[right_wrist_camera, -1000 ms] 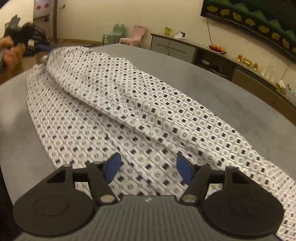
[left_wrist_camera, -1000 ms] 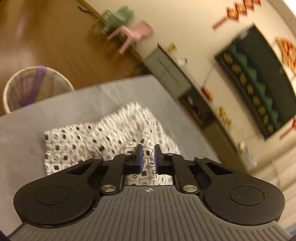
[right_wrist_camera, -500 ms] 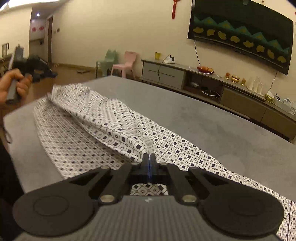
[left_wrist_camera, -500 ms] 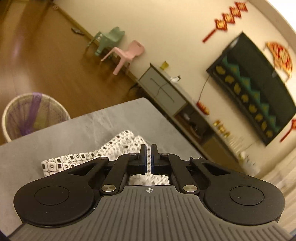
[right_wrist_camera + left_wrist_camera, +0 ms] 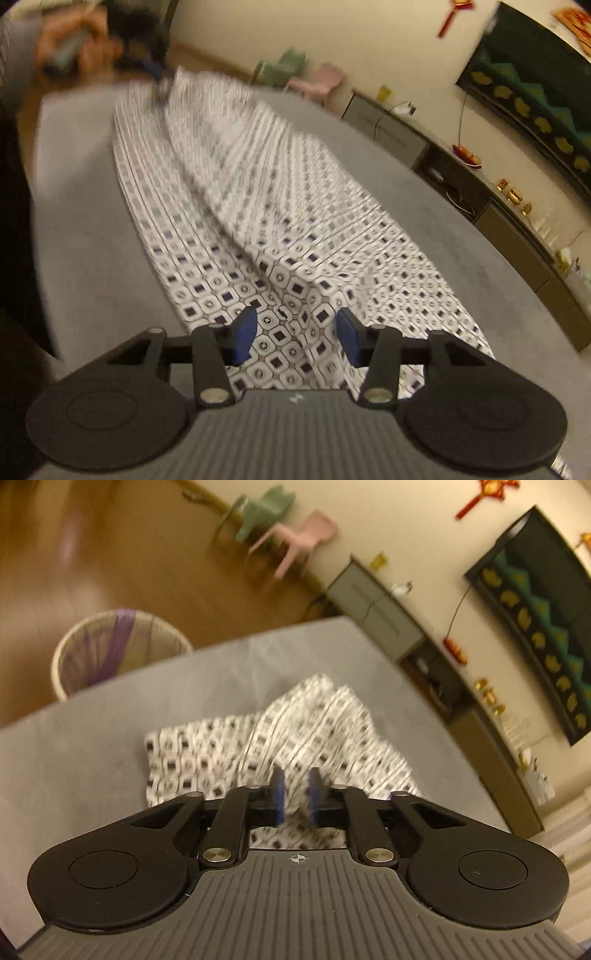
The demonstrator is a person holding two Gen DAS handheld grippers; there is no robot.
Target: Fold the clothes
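Patterned cloth (image 5: pixel 280 221) lies on grey table (image 5: pixel 92 258); right gripper (image 5: pixel 295 334) spread wide, left gripper (image 5: pixel 294 795) slightly parted.

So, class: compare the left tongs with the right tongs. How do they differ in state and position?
The left tongs stand only narrowly parted; the right tongs gape wide. The left tongs sit at one end of the patterned garment, the right tongs at the other. Both have blue pads with cloth showing between them.

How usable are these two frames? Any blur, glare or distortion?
Left wrist: patterned garment and chairs motion-smeared, left gripper sharp, glare patch on the floor. Right wrist: far cloth and the hand streaked, cloth near the right gripper crisp. Both: warm cast, fisheye bends the cabinet.
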